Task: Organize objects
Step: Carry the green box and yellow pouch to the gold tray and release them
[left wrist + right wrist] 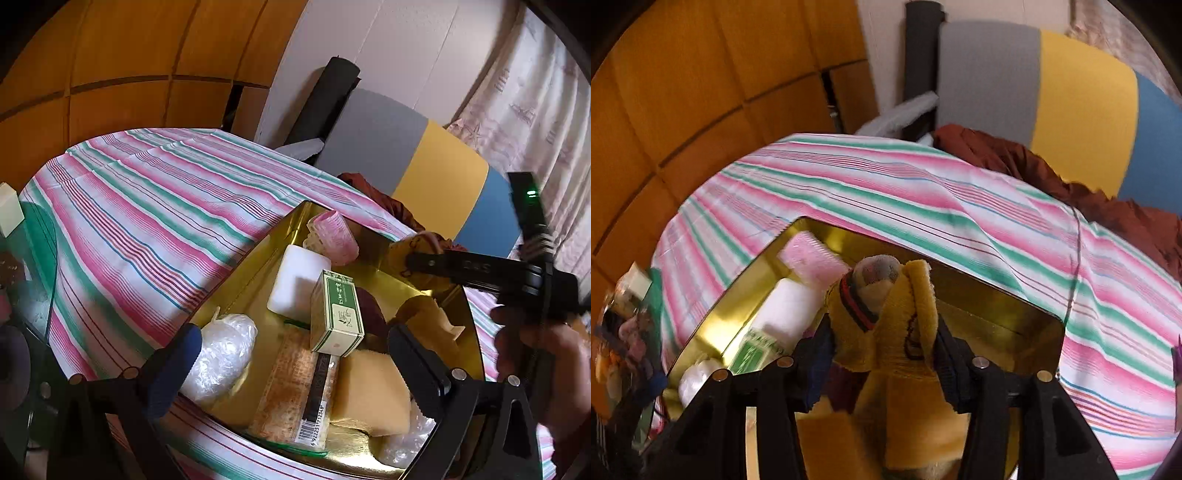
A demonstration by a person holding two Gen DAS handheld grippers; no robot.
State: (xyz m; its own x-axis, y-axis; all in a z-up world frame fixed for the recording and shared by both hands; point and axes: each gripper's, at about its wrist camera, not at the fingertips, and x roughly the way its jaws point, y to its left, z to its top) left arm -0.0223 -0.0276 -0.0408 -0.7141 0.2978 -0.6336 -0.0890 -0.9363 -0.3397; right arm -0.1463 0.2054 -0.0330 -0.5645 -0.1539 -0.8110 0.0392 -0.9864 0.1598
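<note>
The right gripper (884,363) clamps a yellow plush toy (886,325); the left gripper (291,365) gapes over the gold tray (236,295), where a barcode reads 6922251712348 (317,424).

A yellow plush toy (886,325) hangs over the gold tray (251,258) crowded with small items.

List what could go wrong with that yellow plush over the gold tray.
The right gripper pinches only the yellow plush toy by soft fabric, so it may slip. The gold tray is crowded; dropping it could topple the tilted green-and-white box. The open left gripper hovers close and could collide.
</note>
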